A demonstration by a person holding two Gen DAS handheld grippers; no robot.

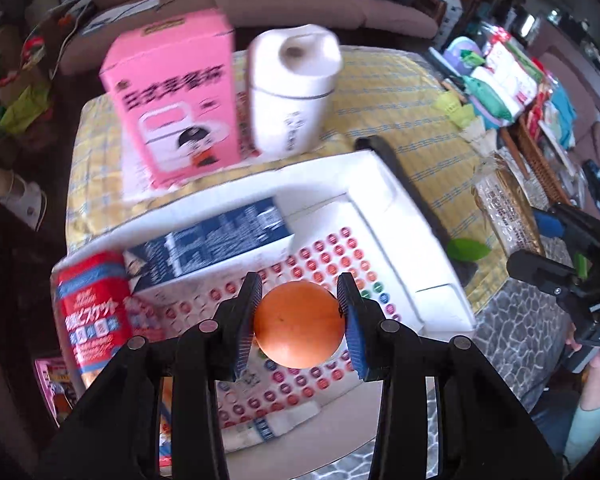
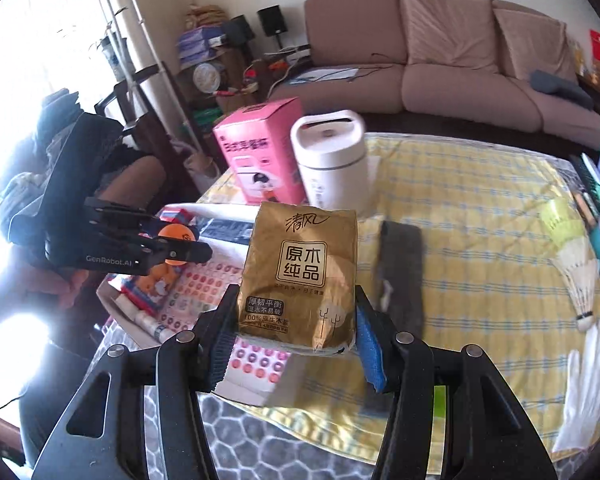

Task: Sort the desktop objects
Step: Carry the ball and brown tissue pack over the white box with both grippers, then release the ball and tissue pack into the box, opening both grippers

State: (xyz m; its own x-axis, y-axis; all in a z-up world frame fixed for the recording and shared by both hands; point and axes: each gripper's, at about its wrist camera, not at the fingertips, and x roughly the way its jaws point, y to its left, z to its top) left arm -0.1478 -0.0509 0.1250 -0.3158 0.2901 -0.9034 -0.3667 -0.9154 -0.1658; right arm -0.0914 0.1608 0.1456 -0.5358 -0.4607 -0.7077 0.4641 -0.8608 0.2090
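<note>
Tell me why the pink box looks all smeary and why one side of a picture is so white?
Left wrist view: the pink box and white jar are smeared by motion blur, while the orange ball held in the left gripper stays sharp. Right wrist view: bright window glare washes out the left edge, the gold tissue pack in the right gripper reads clearly, and the fisheye lens bends the sofa.

Pink box [image 1: 176, 100] and white jug [image 1: 292, 92] are smeared with motion blur, print unreadable. Red snack pack [image 1: 92, 312] partly hidden behind the left gripper [image 1: 300, 320].

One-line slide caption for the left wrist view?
Left gripper holds an orange ball above the white box of sorted items.
</note>
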